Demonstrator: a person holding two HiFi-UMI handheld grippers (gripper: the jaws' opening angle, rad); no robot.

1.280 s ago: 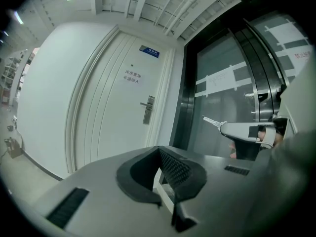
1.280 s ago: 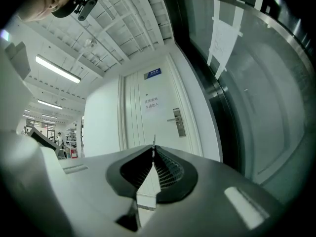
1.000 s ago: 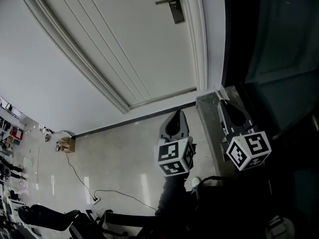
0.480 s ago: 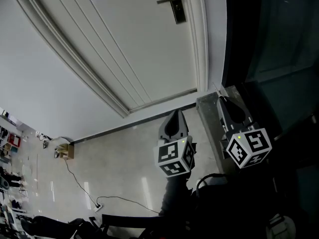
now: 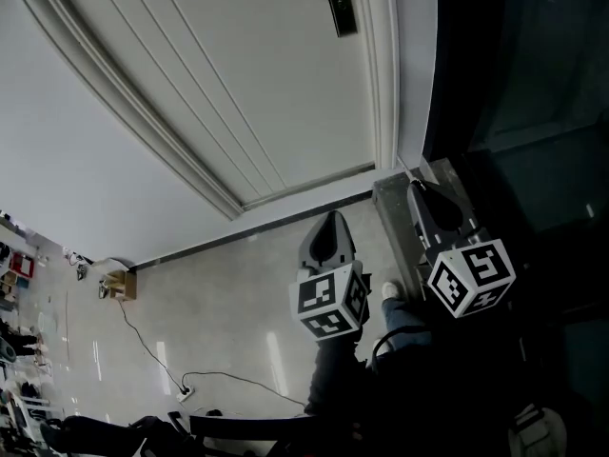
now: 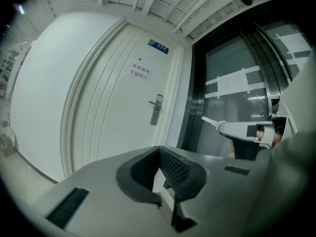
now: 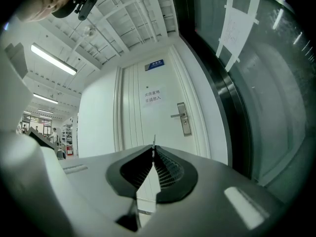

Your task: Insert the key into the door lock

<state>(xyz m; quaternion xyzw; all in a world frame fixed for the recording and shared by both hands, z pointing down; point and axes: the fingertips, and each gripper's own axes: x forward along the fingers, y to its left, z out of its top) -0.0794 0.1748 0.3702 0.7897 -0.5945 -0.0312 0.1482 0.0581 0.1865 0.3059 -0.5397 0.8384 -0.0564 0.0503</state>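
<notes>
My right claw (image 7: 153,151) pinches a thin silver metal key (image 7: 153,141), well apart from the silver door lock (image 7: 183,119). My left claw (image 6: 160,150) is closed on itself.

Even indoor brightness, fisheye-bent dark edges.

The glossy pale floor (image 5: 228,303) carries a small brown box (image 5: 120,284). A thin dark cable (image 5: 143,336) trails from the box across the tiles to a small white plug (image 5: 183,386).
</notes>
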